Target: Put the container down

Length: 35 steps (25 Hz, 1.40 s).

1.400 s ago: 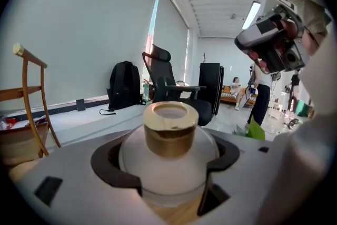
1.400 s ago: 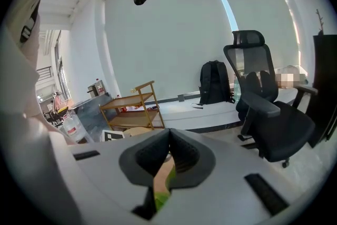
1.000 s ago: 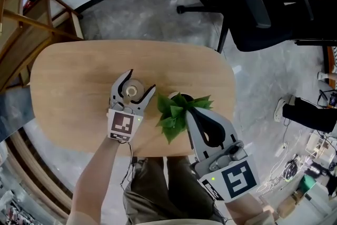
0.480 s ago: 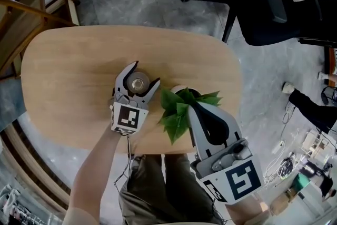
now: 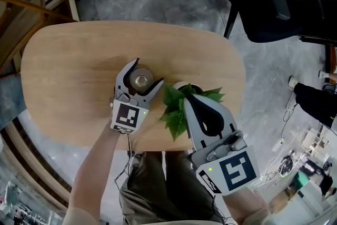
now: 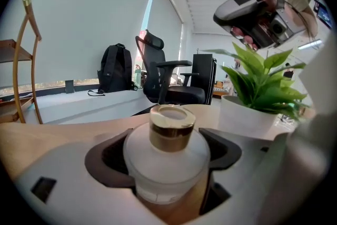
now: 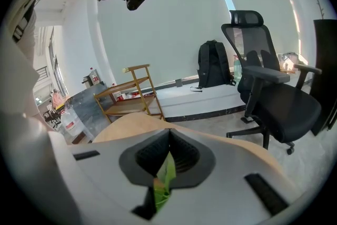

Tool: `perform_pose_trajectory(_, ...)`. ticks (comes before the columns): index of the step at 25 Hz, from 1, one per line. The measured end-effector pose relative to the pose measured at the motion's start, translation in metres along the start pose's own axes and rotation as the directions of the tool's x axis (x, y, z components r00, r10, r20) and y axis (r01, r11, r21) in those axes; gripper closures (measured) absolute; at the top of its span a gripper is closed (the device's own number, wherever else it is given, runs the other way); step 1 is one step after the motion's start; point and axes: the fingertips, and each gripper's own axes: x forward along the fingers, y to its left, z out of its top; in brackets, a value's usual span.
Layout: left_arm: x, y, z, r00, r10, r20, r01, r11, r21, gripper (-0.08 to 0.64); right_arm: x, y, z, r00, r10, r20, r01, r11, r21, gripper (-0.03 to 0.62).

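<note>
Container [image 6: 167, 163]: frosted, translucent white body with a brass-gold collar at the neck and a pale cap top.
Tabletop [image 5: 68, 76]: light tan wood with fine straight grain.
Plant [image 5: 176, 110]: bright green leaves, some yellow-green where lit.
Pot [image 6: 243, 118]: plain matte white, no pattern.
Floor [image 5: 147, 2]: grey with mottled, marble-like clouding.
Office chair [image 5: 266, 0]: black throughout.
Backpack [image 6: 112, 68]: black.
Wooden rack [image 7: 127, 106]: warm honey-brown.
Wall [image 6: 79, 18]: pale grey-blue, unpatterned.
Trousers [image 5: 158, 187]: dark olive-brown.
</note>
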Motion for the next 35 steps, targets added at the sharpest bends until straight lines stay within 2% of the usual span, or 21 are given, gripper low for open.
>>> perform_pose_trajectory(6, -0.032, 0.000, 0.009, 1.000, 0.014, 0.001, -0.014, 0.999, -0.041, 0.195, -0.006, 0.006, 0.007, 1.000, 0.008, -0.009, -0.009, 1.000, -0.021, 0.597)
perform_pose_trajectory(11, -0.069, -0.003, 0.046, 1.000, 0.017, 0.005, -0.016, 0.996, -0.090, 0.195, -0.022, 0.012, 0.031, 1.000, -0.003, 0.014, 0.004, 0.999, -0.043, 0.597)
perform_pose_trajectory(14, -0.092, -0.005, 0.083, 0.999, 0.022, 0.024, -0.019, 0.993, -0.117, 0.196, -0.035, 0.016, 0.052, 0.999, -0.016, 0.044, 0.018, 0.999, -0.044, 0.597)
perform_pose_trajectory(17, -0.113, -0.009, 0.121, 1.000, 0.009, 0.002, -0.008, 0.993, -0.116, 0.196, -0.051, 0.020, 0.077, 0.996, -0.030, 0.078, 0.032, 0.999, -0.023, 0.597)
perform_pose_trajectory(20, -0.137, -0.011, 0.167, 1.000, 0.021, 0.023, -0.018, 0.994, -0.105, 0.208, -0.073, 0.026, 0.106, 0.993, -0.049, 0.112, 0.054, 0.998, -0.041, 0.597)
perform_pose_trajectory(22, -0.154, -0.013, 0.199, 0.998, 0.039, 0.050, -0.035, 0.995, -0.089, 0.272, -0.090, 0.033, 0.125, 0.990, -0.046, 0.133, 0.053, 0.997, -0.048, 0.597)
perform_pose_trajectory(29, -0.222, -0.033, 0.302, 0.989, 0.087, 0.116, -0.082, 0.995, -0.048, 0.347, -0.166, 0.066, 0.183, 0.981, -0.022, 0.192, 0.037, 0.996, -0.076, 0.597)
perform_pose_trajectory(35, -0.279, -0.063, 0.372, 0.977, 0.125, 0.172, -0.123, 0.992, -0.019, 0.413, -0.231, 0.093, 0.222, 0.966, 0.006, 0.258, 0.026, 0.993, -0.119, 0.597)
